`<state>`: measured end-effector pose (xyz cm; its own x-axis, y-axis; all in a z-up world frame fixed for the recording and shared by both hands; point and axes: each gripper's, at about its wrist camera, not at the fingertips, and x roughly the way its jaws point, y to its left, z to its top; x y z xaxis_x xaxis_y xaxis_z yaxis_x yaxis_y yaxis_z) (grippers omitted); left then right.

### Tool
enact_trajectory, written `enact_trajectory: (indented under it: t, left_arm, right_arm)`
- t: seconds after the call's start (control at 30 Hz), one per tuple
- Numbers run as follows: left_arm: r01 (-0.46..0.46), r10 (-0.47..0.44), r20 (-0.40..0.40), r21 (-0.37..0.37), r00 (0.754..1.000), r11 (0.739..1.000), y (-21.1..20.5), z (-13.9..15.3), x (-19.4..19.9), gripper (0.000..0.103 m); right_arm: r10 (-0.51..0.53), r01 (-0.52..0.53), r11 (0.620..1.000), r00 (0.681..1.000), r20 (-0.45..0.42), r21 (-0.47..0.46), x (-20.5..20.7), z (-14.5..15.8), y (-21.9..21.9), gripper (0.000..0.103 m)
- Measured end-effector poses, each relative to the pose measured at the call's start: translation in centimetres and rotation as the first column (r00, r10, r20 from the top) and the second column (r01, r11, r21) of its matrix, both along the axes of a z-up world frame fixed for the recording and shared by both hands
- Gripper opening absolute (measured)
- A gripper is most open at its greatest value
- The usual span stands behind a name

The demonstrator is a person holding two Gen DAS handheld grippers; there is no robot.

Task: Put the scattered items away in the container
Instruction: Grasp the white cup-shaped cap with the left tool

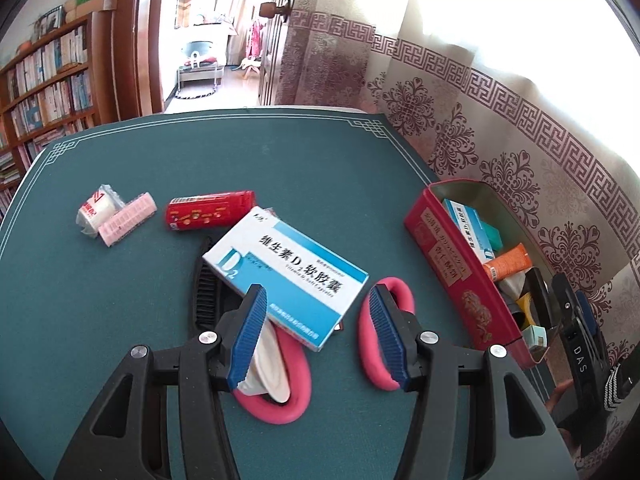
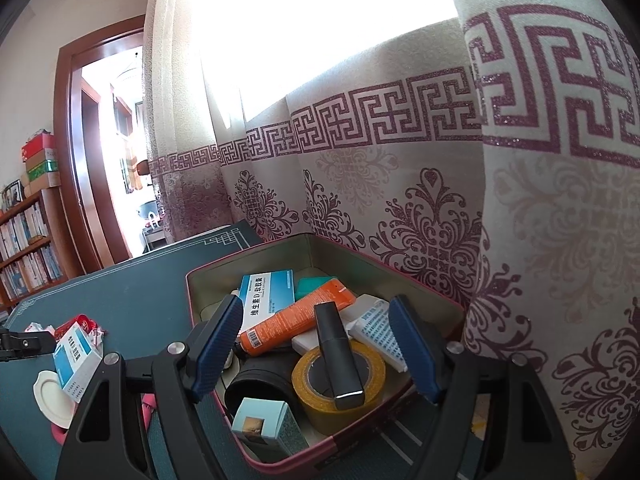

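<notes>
Left wrist view: your left hand-held gripper (image 1: 318, 300) stands released, pads apart, nothing between them but the near end of the vitamin box (image 1: 286, 274). That box lies mid-table (image 1: 120, 300), propped on a pink ring (image 1: 376, 344) and a white lid (image 1: 266, 364), a black comb (image 1: 206, 284) under its left edge. Judgement: light cardboard, stiff across the short sides, likely to crush if squeezed on the broad faces; take it across the narrow width near the raised end. Print reads "D2", "维生素D2软胶囊". Farther toward the left edge: a red pack (image 1: 210, 210), a pink strip (image 1: 128, 218), a wrapped roll (image 1: 94, 210).

Right wrist view: your right hand-held gripper (image 2: 316, 344) hangs released, empty, over the red tin (image 1: 452, 264) at the table's right edge. Inside: yellow tape (image 2: 340, 384), orange tube (image 2: 296, 316), a second vitamin box (image 2: 266, 294) with the same print.
</notes>
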<state>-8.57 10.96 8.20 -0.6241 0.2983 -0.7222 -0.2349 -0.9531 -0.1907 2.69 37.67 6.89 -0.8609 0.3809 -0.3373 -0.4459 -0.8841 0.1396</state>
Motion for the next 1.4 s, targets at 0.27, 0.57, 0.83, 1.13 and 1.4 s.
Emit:
enact_trajectory:
  t: [0.27, 0.57, 0.83, 1.13, 1.4]
  left_arm:
    - [-0.048, 0.046, 0.051, 0.038, 0.998, 0.998, -3.5, -2.0, -0.2, 0.057]
    - [-0.028, 0.028, 0.061, 0.002, 0.998, 1.000, -3.3, -3.8, -0.3, 0.057]
    - [-0.009, 0.011, 0.055, -0.031, 0.998, 0.999, -2.3, -4.7, -0.4, 0.057]
    - [-0.009, 0.010, 0.034, -0.023, 0.999, 1.000, -2.5, -4.6, 0.0, 0.023]
    - [-0.026, 0.027, -0.029, 0.023, 0.999, 0.999, -4.3, -2.3, 1.1, 0.023]
  right_arm:
    - [-0.025, 0.024, 0.998, 1.000, 0.019, 0.051, -0.2, 0.1, -0.7, 0.079]
    - [0.048, -0.047, 0.993, 0.999, -0.012, 0.108, 1.2, 1.4, -4.0, 0.079]
    - [0.253, -0.254, 0.966, 0.967, 0.036, 0.040, 1.2, 1.4, -7.3, 0.079]
    - [0.429, -0.420, 0.903, 0.890, 0.152, -0.093, -0.9, -0.7, -9.4, 0.079]
    - [0.481, -0.450, 0.876, 0.842, 0.244, -0.174, -2.7, -1.7, -10.2, 0.079]
